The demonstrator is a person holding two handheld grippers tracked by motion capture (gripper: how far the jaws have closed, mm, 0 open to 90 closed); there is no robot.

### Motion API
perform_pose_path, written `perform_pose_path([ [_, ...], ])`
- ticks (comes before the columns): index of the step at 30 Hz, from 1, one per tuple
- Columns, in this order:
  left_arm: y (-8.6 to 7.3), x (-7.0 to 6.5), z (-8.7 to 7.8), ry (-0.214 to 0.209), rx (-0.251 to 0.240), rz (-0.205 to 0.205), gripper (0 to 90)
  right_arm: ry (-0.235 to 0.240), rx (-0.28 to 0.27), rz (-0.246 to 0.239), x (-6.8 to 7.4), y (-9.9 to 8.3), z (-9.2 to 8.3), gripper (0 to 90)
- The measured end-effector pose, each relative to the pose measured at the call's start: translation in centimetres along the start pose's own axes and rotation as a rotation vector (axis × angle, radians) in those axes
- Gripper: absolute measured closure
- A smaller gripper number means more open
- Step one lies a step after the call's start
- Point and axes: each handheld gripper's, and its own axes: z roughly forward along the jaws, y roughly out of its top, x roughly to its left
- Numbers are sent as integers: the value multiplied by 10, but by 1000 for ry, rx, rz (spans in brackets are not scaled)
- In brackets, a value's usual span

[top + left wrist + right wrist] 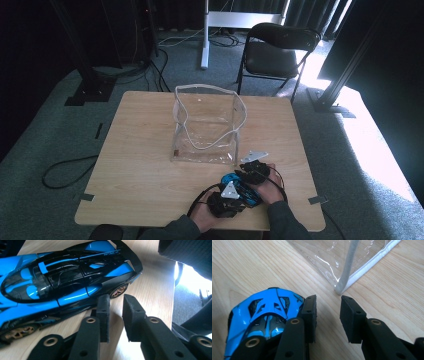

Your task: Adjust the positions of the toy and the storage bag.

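A blue and black toy sports car [235, 181] lies on the wooden table [140, 165] near its front edge, between my two hands. My left gripper [239, 194] sits low beside the car [62, 282]; its jaws stand a little apart with nothing between them, and the left pad rests next to the car's side by a gold wheel [118, 291]. My right gripper [247, 175] is by the car's blue nose [265, 312], jaws apart over bare wood, the left one close against the car. My left gripper [116, 300] and right gripper [328, 298] both hold nothing.
A clear plastic bag [207, 125] with white trim and strap stands open in the middle of the table; its bottom corner [339, 287] lies just beyond the right jaws. A black folding chair [277, 50] stands behind the table. Cables trail on the carpet at the left.
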Motion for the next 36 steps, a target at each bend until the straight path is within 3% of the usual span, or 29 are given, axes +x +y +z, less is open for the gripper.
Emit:
perform_pose_path([
  [4, 7, 2, 6, 53, -4, -15, 767, -33, -7, -23, -3, 2, -2, 571],
  [10, 12, 17, 8, 122, -22, -55, 775, -82, -79, -28, -3, -3, -21, 503],
  [15, 9, 17, 3, 164, -12, -27, 654, -92, -114, -17, -7, -13, -41, 477],
  [17, 6, 17, -2, 197, 4, -4, 609, -98, -124, -19, -8, -18, -48, 465],
  [25, -10, 31, -31, 256, -7, -15, 567, -69, -148, 41, -10, -41, -62, 487],
  [29, -21, 47, -52, 321, 3, -19, 540, -53, -171, 63, -11, -50, -72, 507],
  [36, -40, 71, -73, 385, -18, -76, 520, -14, -186, 87, -12, -54, -73, 517],
])
